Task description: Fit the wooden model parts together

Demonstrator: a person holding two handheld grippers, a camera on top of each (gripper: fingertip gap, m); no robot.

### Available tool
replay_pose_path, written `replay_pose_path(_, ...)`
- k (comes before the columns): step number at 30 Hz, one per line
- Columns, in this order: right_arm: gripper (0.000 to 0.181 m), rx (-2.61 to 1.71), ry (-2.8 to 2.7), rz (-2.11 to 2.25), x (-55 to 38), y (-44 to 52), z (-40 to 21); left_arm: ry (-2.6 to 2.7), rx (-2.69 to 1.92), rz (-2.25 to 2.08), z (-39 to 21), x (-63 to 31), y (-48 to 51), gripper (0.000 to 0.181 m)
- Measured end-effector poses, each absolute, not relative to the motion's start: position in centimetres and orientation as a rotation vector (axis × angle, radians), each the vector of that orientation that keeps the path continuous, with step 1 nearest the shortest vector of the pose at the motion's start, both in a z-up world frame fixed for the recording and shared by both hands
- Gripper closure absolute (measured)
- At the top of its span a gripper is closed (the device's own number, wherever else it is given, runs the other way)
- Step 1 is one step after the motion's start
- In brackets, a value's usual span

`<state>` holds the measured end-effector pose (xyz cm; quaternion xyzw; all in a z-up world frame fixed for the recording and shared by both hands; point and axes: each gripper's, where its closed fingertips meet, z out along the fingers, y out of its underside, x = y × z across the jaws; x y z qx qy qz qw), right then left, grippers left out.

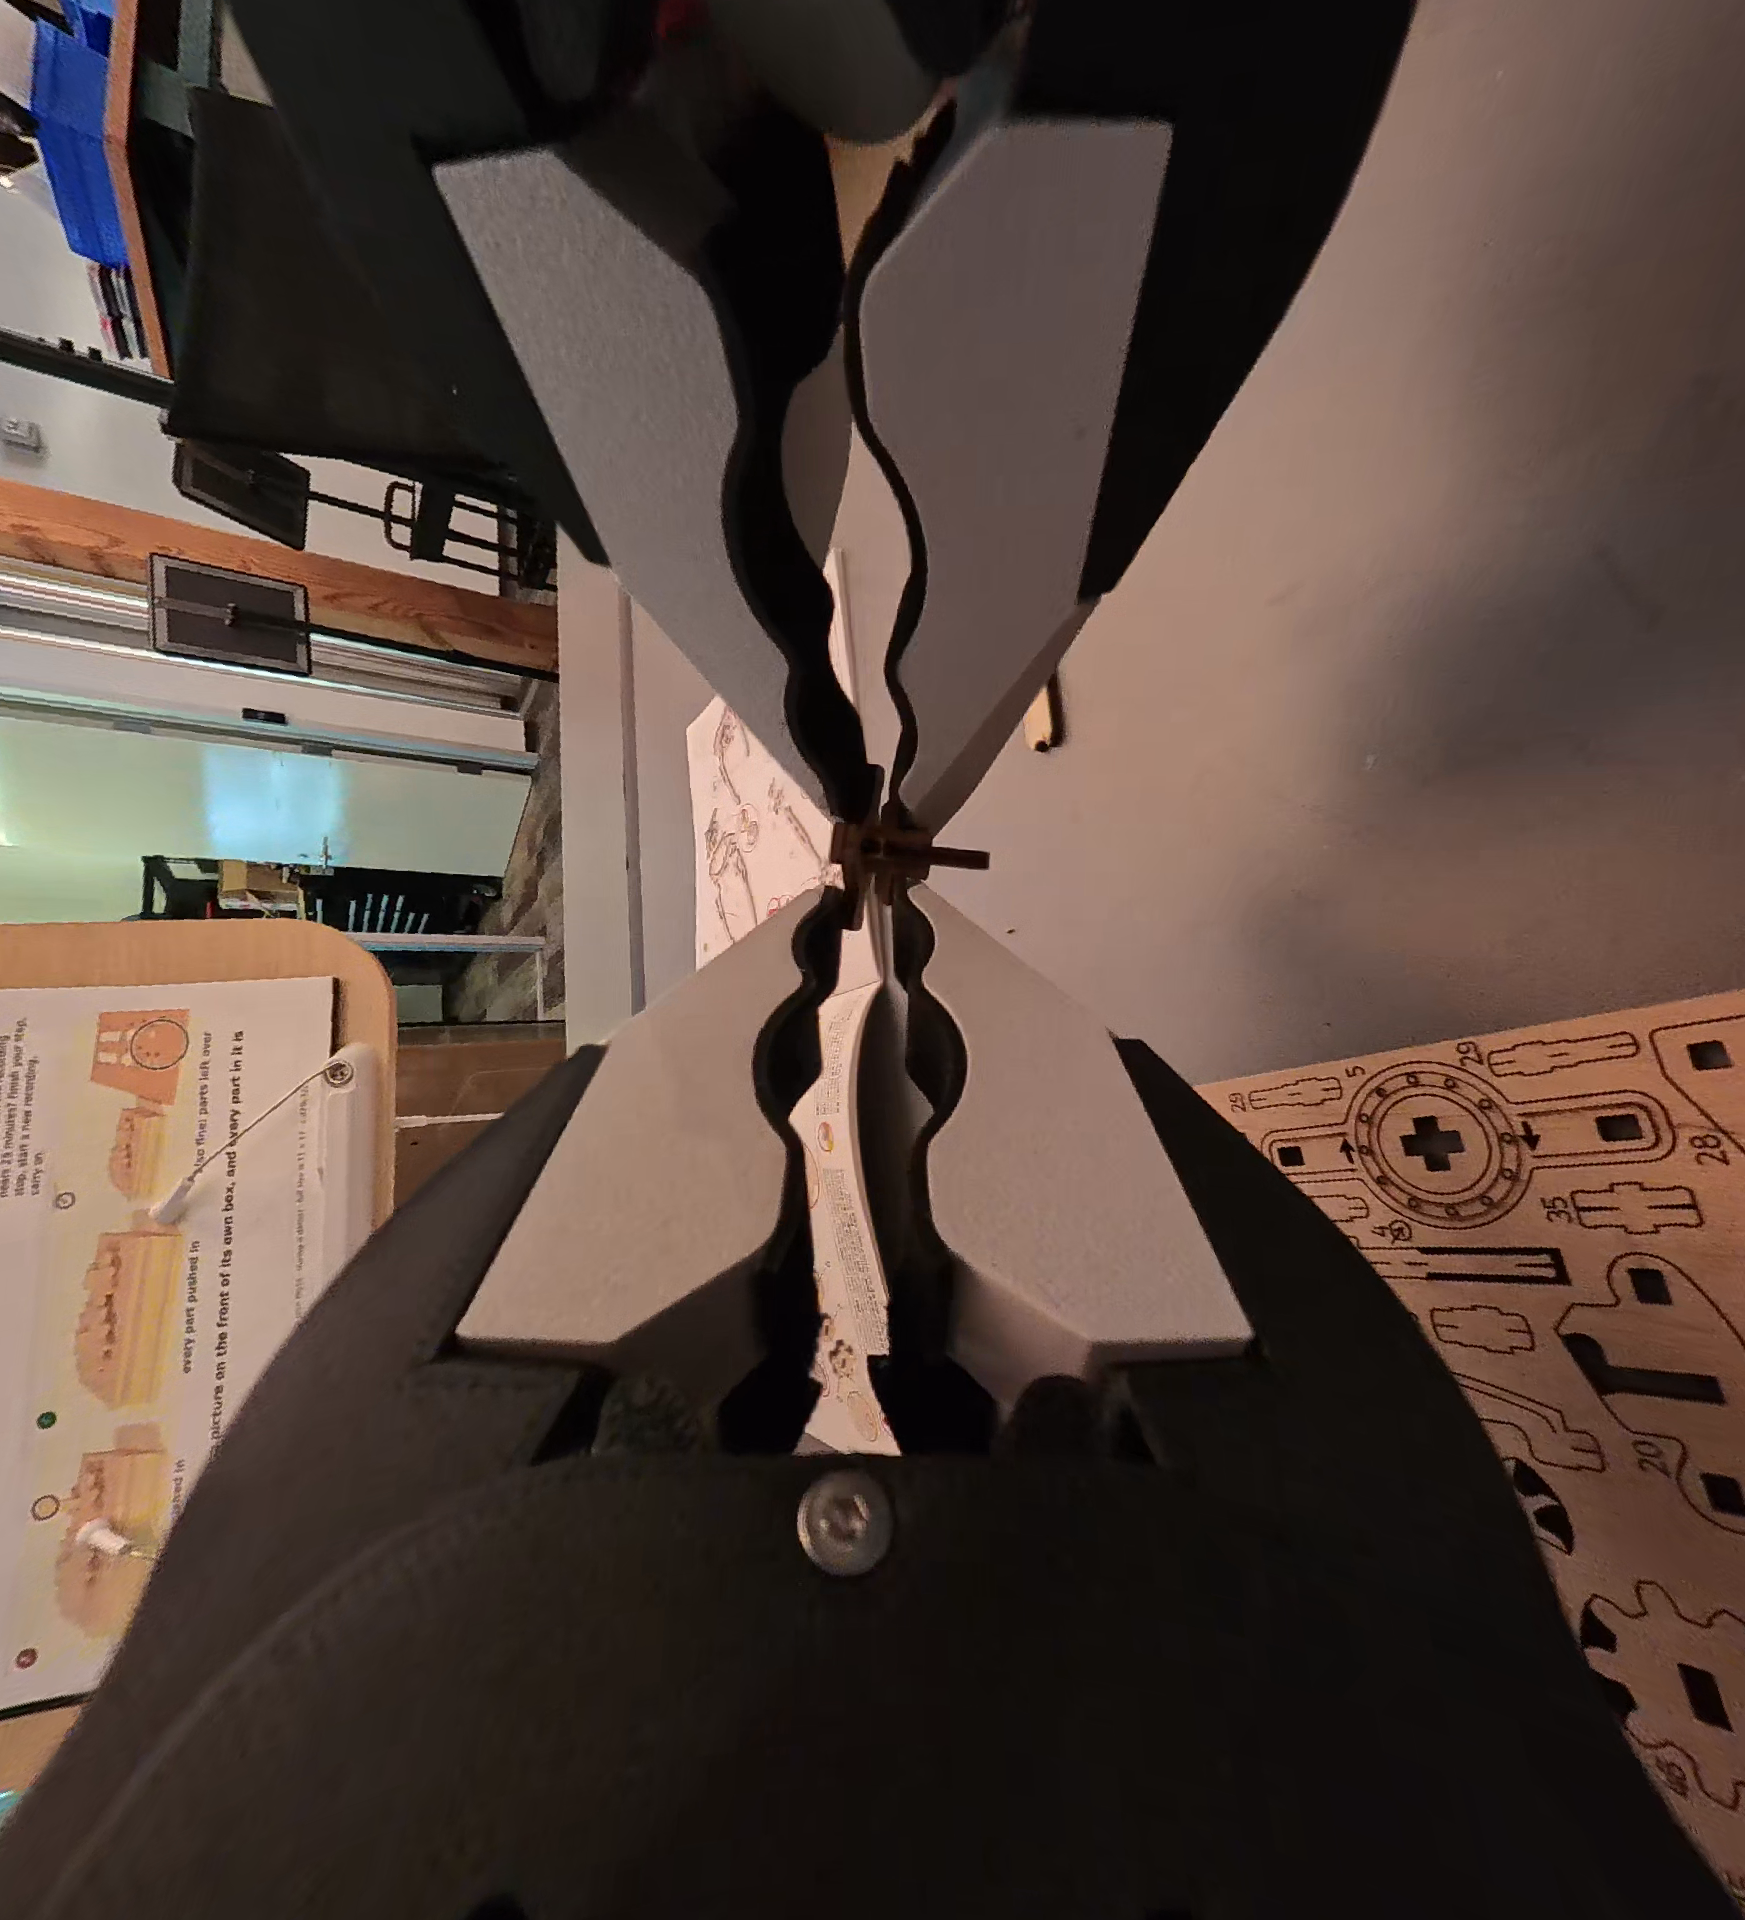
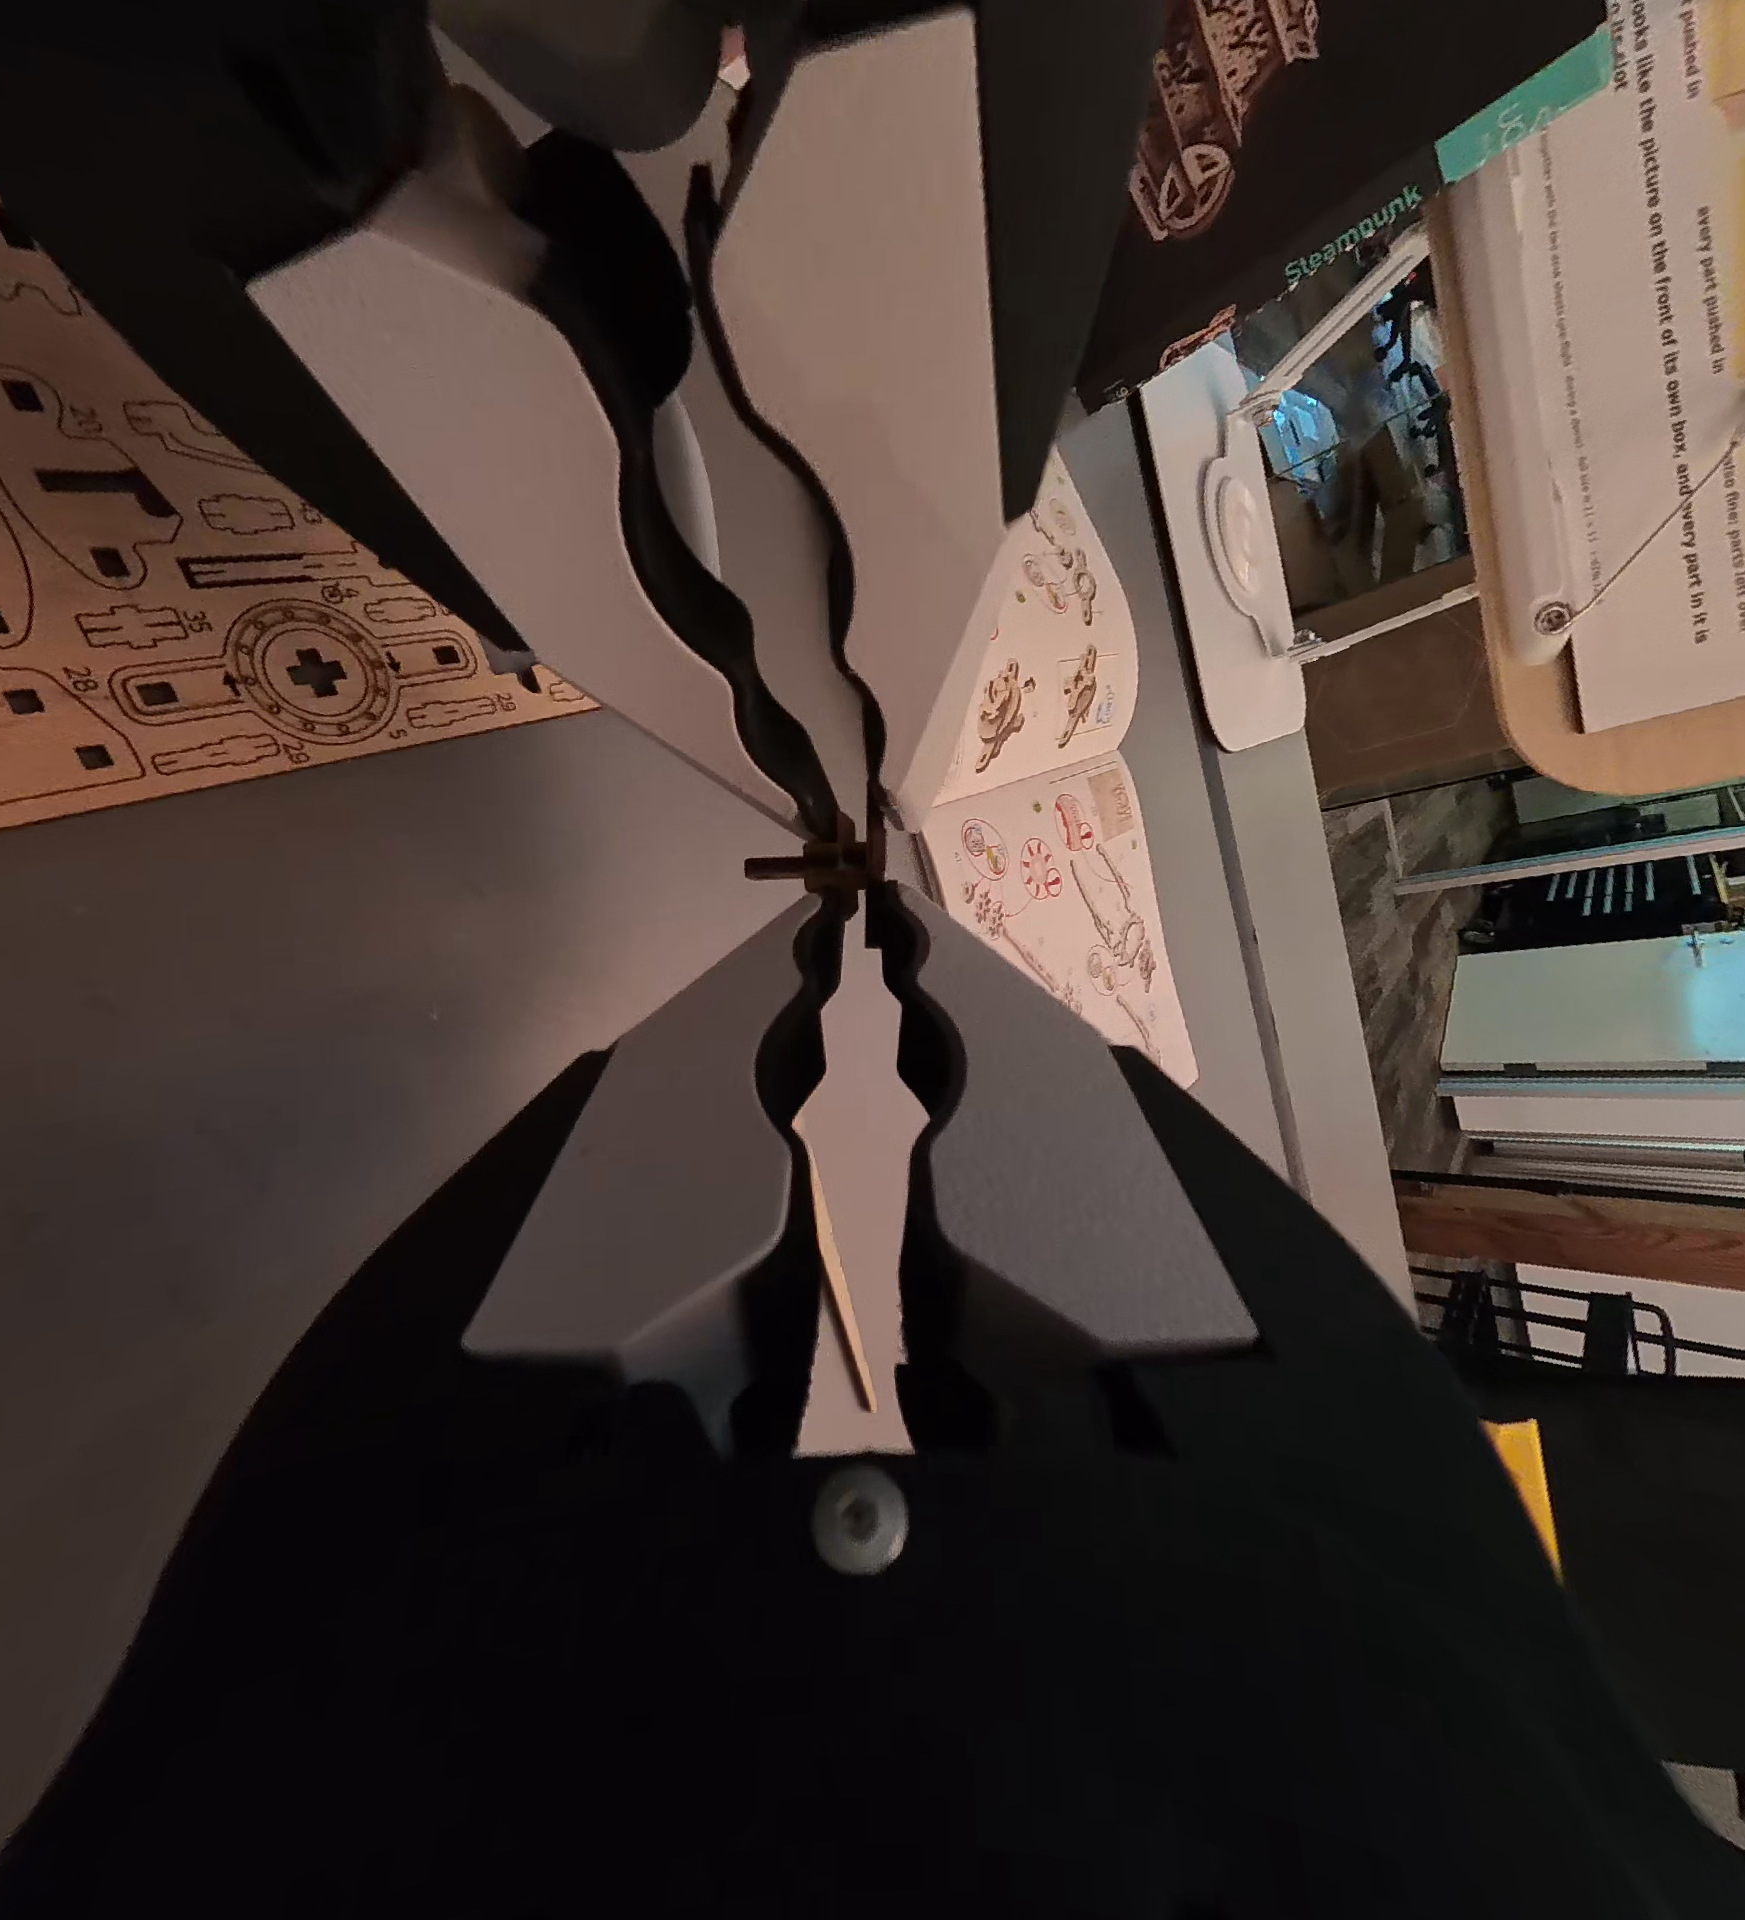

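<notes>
Both grippers meet tip to tip over the grey table (image 1: 1470, 623). Between them is a small dark wooden assembly (image 1: 894, 860), cross-shaped, with a short peg sticking out sideways. My left gripper (image 1: 873, 914) comes in from below in the left wrist view and is shut on one side of it. My right gripper (image 1: 883, 800) comes in from above and is shut on the other side. In the right wrist view the assembly (image 2: 832, 862) sits between my right gripper (image 2: 852, 906) below and my left gripper (image 2: 842, 812) above. How the pieces join is hidden by the fingertips.
A laser-cut plywood sheet (image 1: 1574, 1299) of parts lies on the table, and shows in the right wrist view (image 2: 120, 623) too. An open instruction booklet (image 2: 1055, 883) lies beyond the tips. A printed sheet on a wooden board (image 1: 120, 1247) and a dark box (image 2: 1263, 208) stand at the table's edge. A thin wooden stick (image 2: 842, 1288) lies below. Less than 4 cm separates the two grippers' tips.
</notes>
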<state>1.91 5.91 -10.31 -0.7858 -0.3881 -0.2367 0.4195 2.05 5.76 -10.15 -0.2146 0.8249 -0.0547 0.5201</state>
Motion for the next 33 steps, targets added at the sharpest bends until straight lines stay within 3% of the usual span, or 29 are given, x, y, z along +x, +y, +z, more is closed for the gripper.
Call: replay_pose_path(33,0.176,-1.933,-0.937,-0.608,1.92,6.12,-9.48,1.972,-0.475,-0.093,-9.49,1.90,6.07,0.176)
